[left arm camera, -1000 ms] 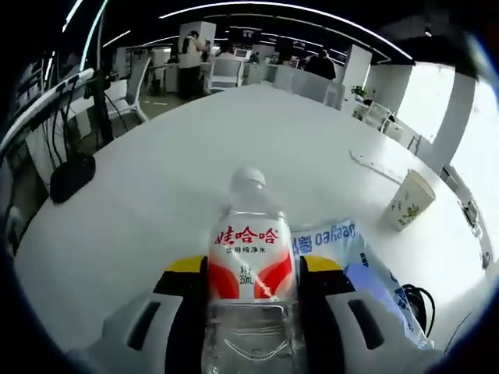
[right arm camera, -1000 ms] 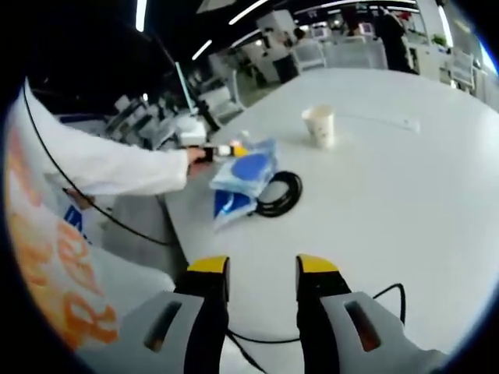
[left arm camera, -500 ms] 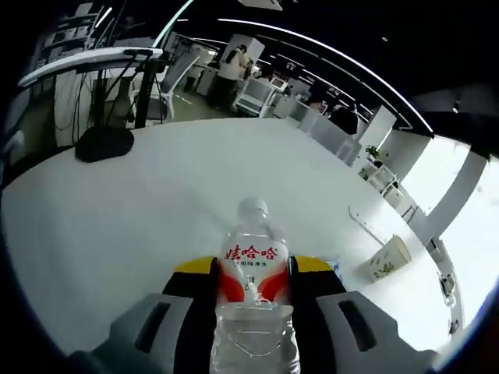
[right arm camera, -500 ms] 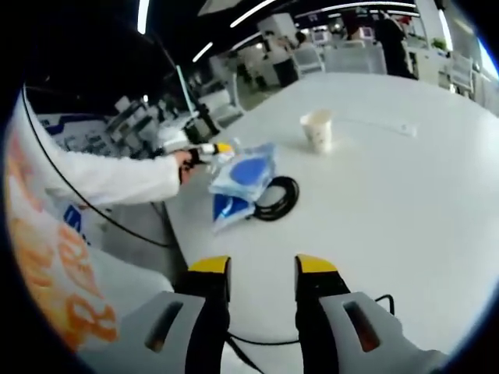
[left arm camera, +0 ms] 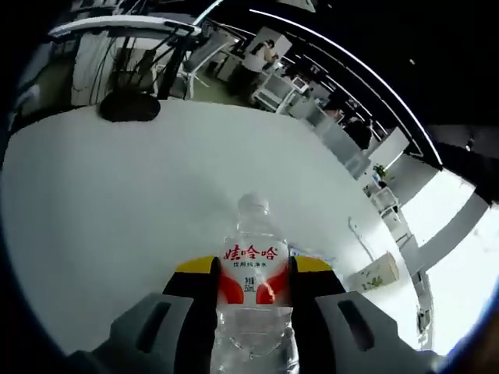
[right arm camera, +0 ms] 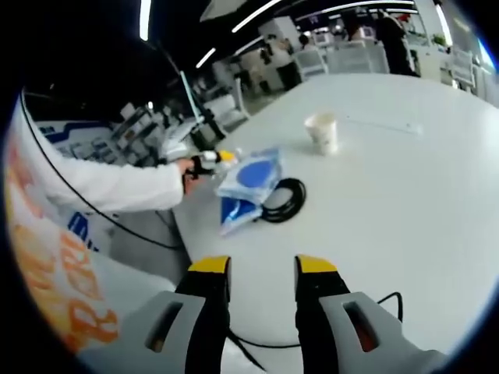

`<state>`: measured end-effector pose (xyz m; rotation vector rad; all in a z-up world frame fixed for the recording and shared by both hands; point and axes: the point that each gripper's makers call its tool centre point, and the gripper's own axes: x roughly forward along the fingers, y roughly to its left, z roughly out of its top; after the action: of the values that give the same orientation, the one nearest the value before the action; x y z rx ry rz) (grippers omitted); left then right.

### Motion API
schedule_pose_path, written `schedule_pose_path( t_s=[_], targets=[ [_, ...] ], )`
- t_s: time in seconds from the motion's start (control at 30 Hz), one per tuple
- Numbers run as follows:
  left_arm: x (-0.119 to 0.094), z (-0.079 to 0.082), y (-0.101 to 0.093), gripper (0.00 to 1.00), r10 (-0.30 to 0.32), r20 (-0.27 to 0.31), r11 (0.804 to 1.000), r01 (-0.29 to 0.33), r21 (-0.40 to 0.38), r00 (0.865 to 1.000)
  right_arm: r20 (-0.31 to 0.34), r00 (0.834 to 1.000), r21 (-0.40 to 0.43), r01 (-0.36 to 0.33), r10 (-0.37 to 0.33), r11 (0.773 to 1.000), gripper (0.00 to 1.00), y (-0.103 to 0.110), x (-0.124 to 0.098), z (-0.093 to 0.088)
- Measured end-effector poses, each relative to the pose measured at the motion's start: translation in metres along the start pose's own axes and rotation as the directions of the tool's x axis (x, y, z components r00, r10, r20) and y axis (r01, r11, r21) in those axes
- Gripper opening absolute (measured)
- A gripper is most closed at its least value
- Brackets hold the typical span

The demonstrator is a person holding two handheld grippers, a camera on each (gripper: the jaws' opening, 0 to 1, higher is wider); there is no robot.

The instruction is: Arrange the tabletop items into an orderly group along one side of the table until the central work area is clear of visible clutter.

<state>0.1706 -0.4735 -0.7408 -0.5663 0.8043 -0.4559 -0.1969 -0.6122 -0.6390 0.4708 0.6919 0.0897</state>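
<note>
A: Status on my two views?

B: In the left gripper view my left claw [left arm camera: 254,269] is clamped on the water bottle [left arm camera: 253,280], jaws tight against both sides of its red-and-white label, cap pointing away from me. The bottle is held up over the white desk [left arm camera: 117,202]. The paper cup [left arm camera: 377,271] shows past the right jaw, tilted in frame because the view is rolled.

A: And the right?

B: In the right gripper view my right claw [right arm camera: 258,269] is parted with nothing between the jaws, hanging over the near desk [right arm camera: 405,195] edge. This view gives me what the left one can't: the blue packet [right arm camera: 248,185] lying on the desk, the coiled black cable [right arm camera: 284,199] touching its right side, the paper cup [right arm camera: 321,132] upright further out, well apart from both. It also catches my left claw [right arm camera: 210,160] at the end of a white sleeve [right arm camera: 109,183], just beside the packet's left edge. A thin black cable [right arm camera: 386,300] runs by the right jaw.

A: Anything in the way?

B: In the left view, the bottle blocks the desk right ahead. A black round object [left arm camera: 130,106] sits at the far desk edge.

A: Change since a second ago?

B: The left claw has kept its grip and swung up. The packet sat beside the right jaw then; now I see just a sliver of it. Right view barely changed.
</note>
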Motion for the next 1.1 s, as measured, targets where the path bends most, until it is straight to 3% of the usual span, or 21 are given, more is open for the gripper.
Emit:
schedule_pose_path(
  t_s=[0.07, 0.2, 0.4, 0.67, 0.83, 0.93, 1.1],
  targets=[
    [-0.007, 0.0, 0.0, 0.34, -0.006, 0.024, 0.999, 0.008, -0.05, 1.0, 0.01, 1.0, 0.018, -0.002, 0.002, 1.0, 0.3, -0.001, -0.002, -0.001],
    [-0.017, -0.001, -0.005, 0.34, -0.034, 0.039, 0.997, 0.037, -0.065, 0.999, 0.016, 1.0, 0.035, 0.0, -0.001, 0.999, 0.3, -0.004, -0.004, -0.002],
    [-0.031, 0.01, -0.033, 0.34, -0.131, 0.072, 0.988, 0.136, -0.068, 0.989, 0.023, 0.999, 0.038, -0.025, 0.024, 0.999, 0.3, -0.002, 0.005, 0.004],
    [-0.051, -0.001, -0.08, 0.34, -0.259, 0.026, 0.966, 0.258, 0.032, 0.966, 0.043, 0.996, 0.025, -0.075, 0.074, 0.997, 0.32, 0.01, 0.023, 0.02],
    [-0.062, -0.011, -0.111, 0.35, -0.341, -0.019, 0.934, 0.341, 0.11, 0.94, 0.04, 0.995, 0.023, -0.087, 0.086, 0.996, 0.32, 0.012, 0.029, 0.022],
    [-0.072, -0.018, -0.13, 0.35, -0.403, -0.063, 0.894, 0.408, 0.185, 0.913, 0.057, 0.994, 0.047, -0.095, 0.092, 0.994, 0.33, 0.011, 0.031, 0.026],
    [-0.088, -0.026, -0.151, 0.35, -0.473, -0.088, 0.861, 0.482, 0.164, 0.876, 0.13, 0.986, 0.147, -0.125, 0.106, 0.981, 0.34, 0.012, 0.035, 0.041]
  ],
)
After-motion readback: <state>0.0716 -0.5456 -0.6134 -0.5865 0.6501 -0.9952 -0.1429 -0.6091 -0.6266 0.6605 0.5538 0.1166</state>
